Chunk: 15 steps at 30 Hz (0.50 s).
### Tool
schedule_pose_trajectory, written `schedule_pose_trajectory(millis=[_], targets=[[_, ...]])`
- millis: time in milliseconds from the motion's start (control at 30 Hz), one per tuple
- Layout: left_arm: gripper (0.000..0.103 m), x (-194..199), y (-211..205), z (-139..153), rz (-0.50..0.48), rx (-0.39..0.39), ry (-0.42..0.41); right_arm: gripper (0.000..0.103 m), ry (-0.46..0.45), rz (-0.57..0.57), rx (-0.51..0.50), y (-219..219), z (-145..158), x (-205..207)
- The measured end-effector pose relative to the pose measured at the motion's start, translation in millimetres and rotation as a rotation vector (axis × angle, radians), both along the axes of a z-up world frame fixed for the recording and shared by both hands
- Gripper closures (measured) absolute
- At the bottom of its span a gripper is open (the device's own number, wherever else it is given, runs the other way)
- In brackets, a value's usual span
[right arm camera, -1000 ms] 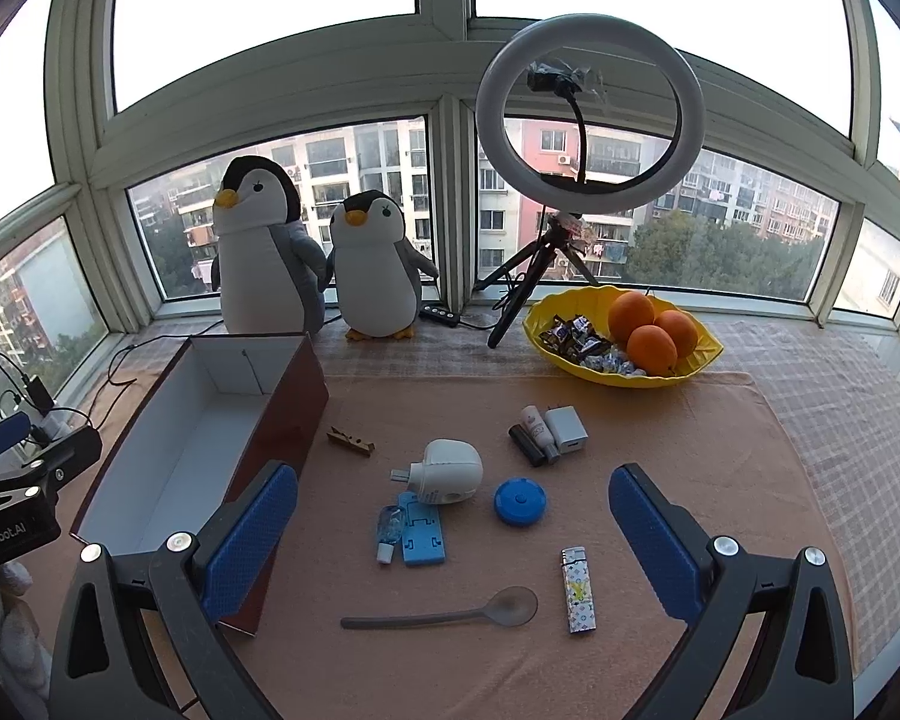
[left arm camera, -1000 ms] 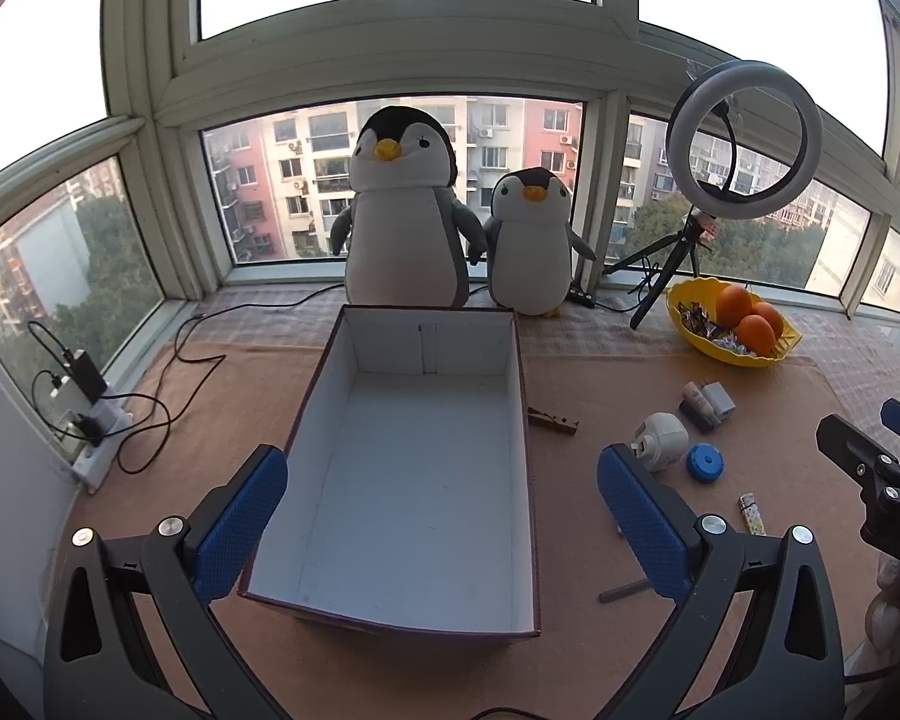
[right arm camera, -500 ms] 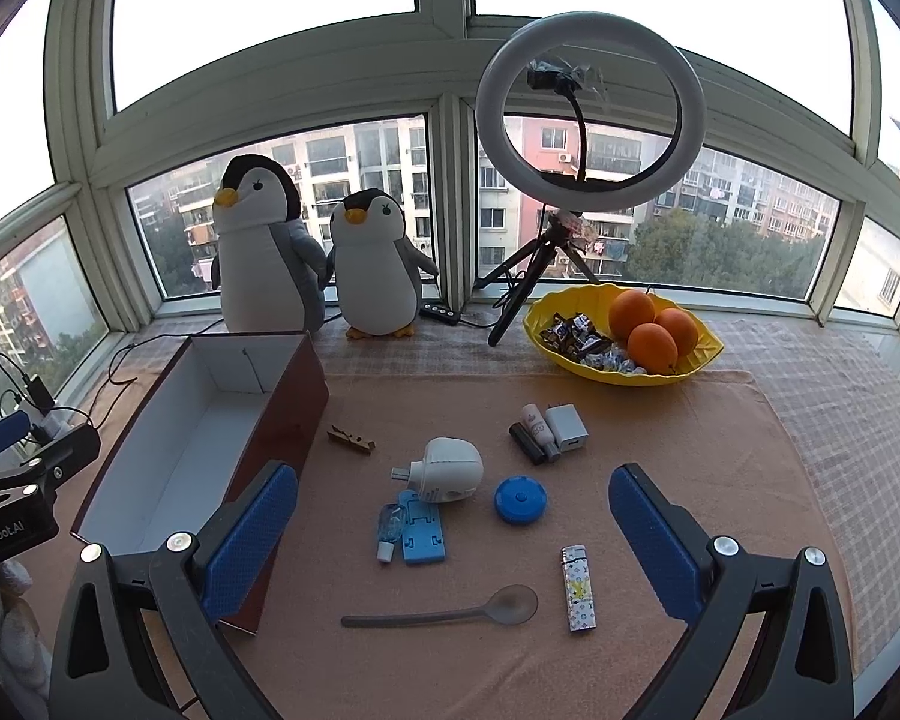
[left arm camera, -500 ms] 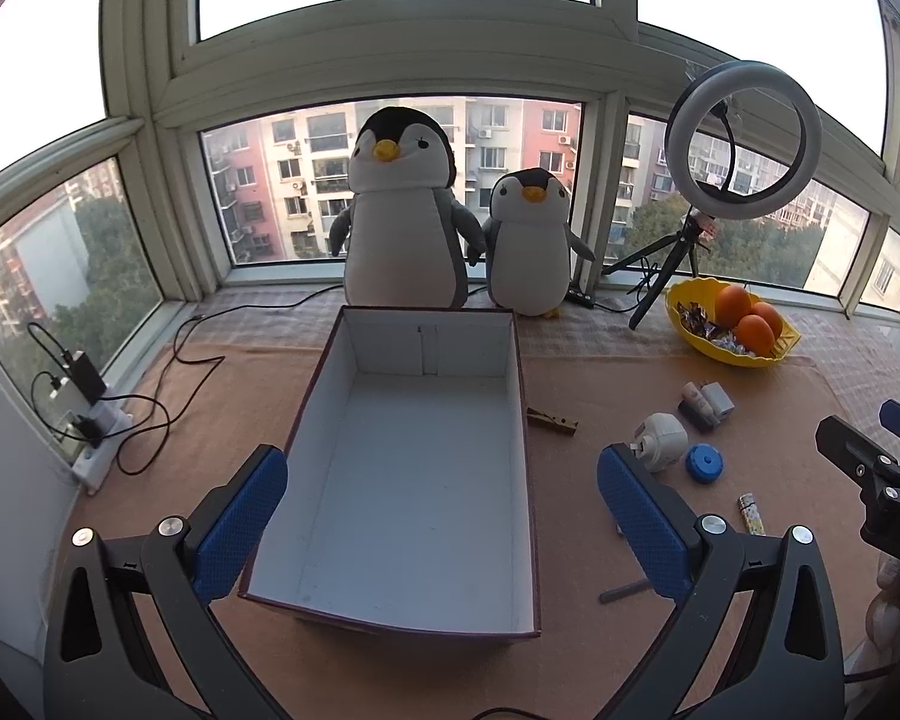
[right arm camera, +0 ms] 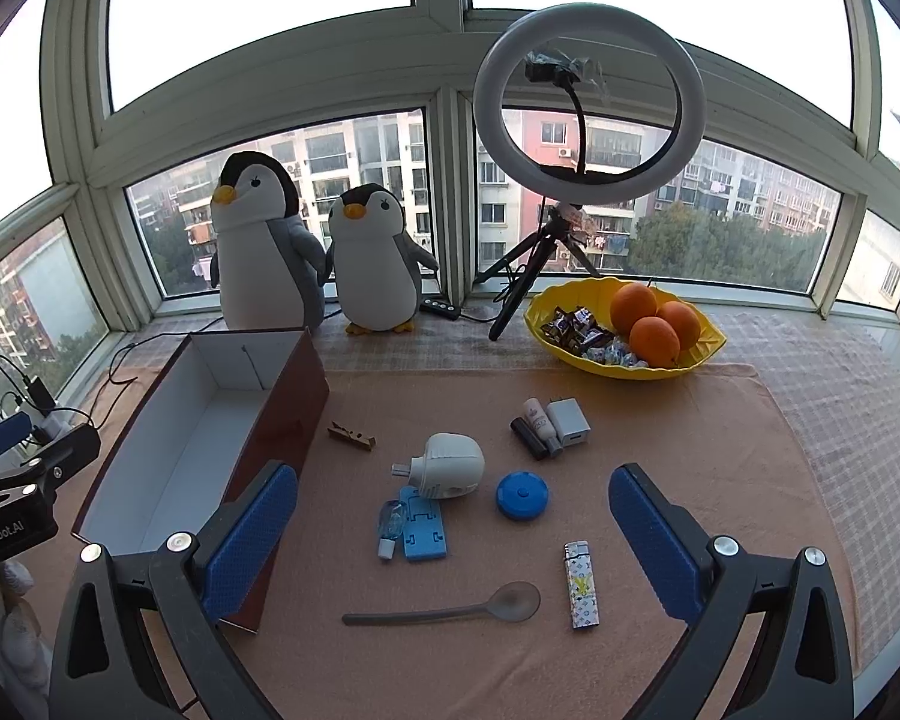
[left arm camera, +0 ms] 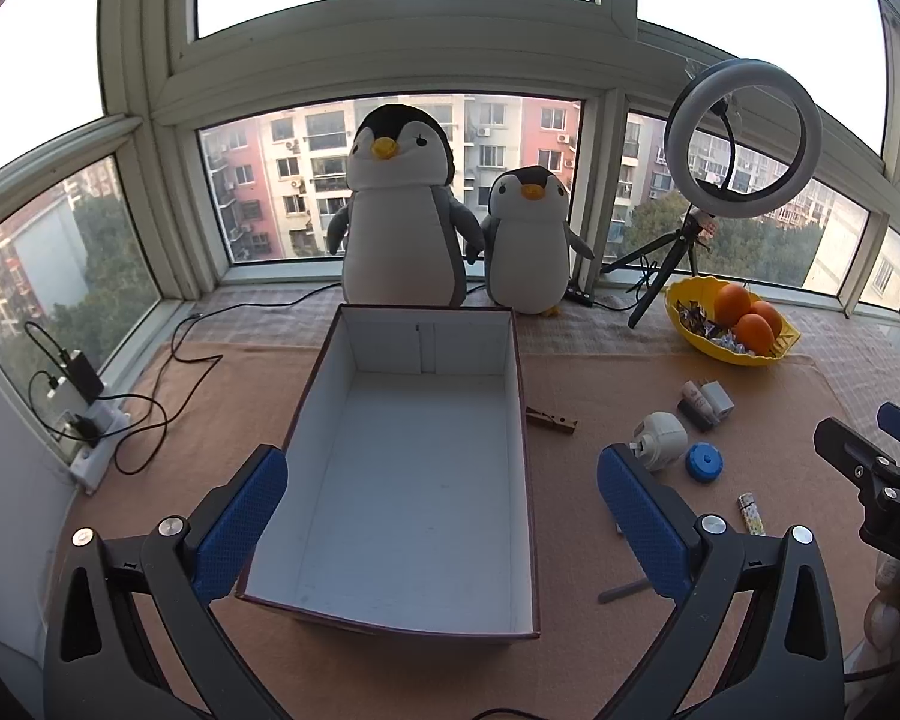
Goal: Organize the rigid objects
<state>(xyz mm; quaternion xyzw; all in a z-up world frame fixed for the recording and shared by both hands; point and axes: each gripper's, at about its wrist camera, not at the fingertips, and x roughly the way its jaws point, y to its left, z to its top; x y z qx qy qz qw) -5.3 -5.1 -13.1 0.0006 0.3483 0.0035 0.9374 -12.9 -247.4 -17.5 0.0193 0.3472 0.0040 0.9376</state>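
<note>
We list the holdings, largest first. Brown mat [right arm camera: 660, 420]: it carries everything below. Cardboard box [left arm camera: 426, 468]: white inside, nothing in it, at the mat's left edge. Our left gripper [left arm camera: 444, 516] hangs over the box, spread wide and grasping nothing. Our right gripper [right arm camera: 453, 534] hangs over the mat's near edge, likewise spread and grasping nothing. Yellow bowl [right arm camera: 576, 354]: at the mat's far edge, holding oranges. White rounded device [right arm camera: 453, 465]: mid-mat. Grey spoon [right arm camera: 450, 609]: along the near edge. Blue stand [right arm camera: 423, 531]: touching the white device's near side. Blue round case [right arm camera: 522, 495]: just beside the device. Lighter [right arm camera: 581, 584]: beside the spoon's bowl. White charger [right arm camera: 568, 422]: towards the far edge. Wooden clothespin [right arm camera: 351, 437]: near the box.
</note>
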Motion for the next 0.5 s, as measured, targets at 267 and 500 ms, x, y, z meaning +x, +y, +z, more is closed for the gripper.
schedule_pose_trajectory(millis=[267,500], targets=[[0.000,0.2,-0.6,0.0,0.000,0.000,-0.001,0.001,0.004,0.000,0.002,-0.4,-0.7,0.0],[0.000,-0.1,-1.4,-0.3,0.000,0.000,0.001,0.001,0.005,-0.001,0.004,-1.2,-1.5,-0.4]])
